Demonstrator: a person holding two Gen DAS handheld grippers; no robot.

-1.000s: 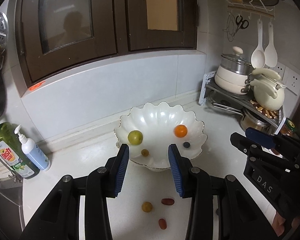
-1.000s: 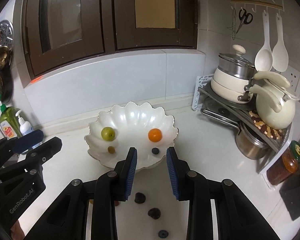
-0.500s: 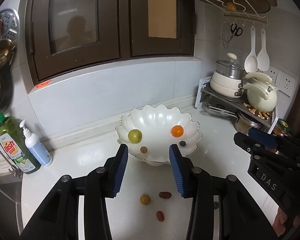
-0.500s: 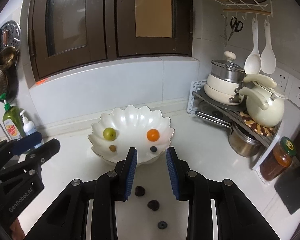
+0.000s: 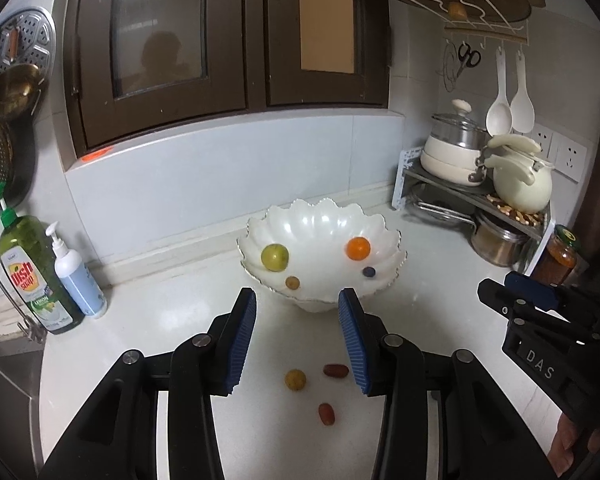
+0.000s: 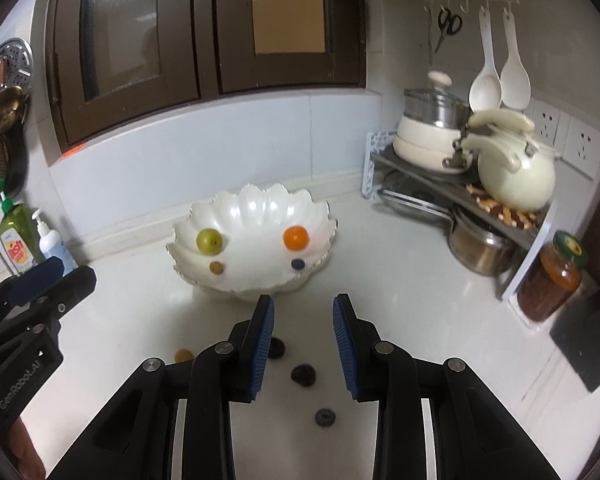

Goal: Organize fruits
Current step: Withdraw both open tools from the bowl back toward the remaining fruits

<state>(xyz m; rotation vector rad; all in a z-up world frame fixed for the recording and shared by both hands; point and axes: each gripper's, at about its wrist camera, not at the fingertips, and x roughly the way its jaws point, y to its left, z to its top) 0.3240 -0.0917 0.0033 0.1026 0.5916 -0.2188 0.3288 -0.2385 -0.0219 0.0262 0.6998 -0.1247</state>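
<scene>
A white scalloped bowl (image 5: pixel 324 224) (image 6: pixel 255 216) stands on the counter. It holds a green fruit (image 5: pixel 274 257) (image 6: pixel 209 241), an orange (image 5: pixel 358 249) (image 6: pixel 295 238), a blueberry (image 5: pixel 368 271) (image 6: pixel 298 264) and a small brown fruit (image 5: pixel 292 282) (image 6: pixel 216 267). My left gripper (image 5: pixel 297 300) is open in front of the bowl, above a yellow fruit (image 5: pixel 295 379) and two red dates (image 5: pixel 336 370) (image 5: pixel 326 413). My right gripper (image 6: pixel 303 304) is open and empty, over two dark fruits (image 6: pixel 276 347) (image 6: pixel 303 374) and a loose blueberry (image 6: pixel 325 417).
A dish soap bottle (image 5: pixel 31 276) and a pump bottle (image 5: pixel 77 276) stand at the left by the sink. At the right a corner rack (image 6: pixel 460 196) carries pots and a kettle (image 6: pixel 514 172), with a steel pot (image 6: pixel 480 244) under it and a jar (image 6: pixel 552 284) beside it.
Both grippers have drawn back from the bowl, which now looks smaller and farther. More of the counter and its loose fruit shows under the fingers.
</scene>
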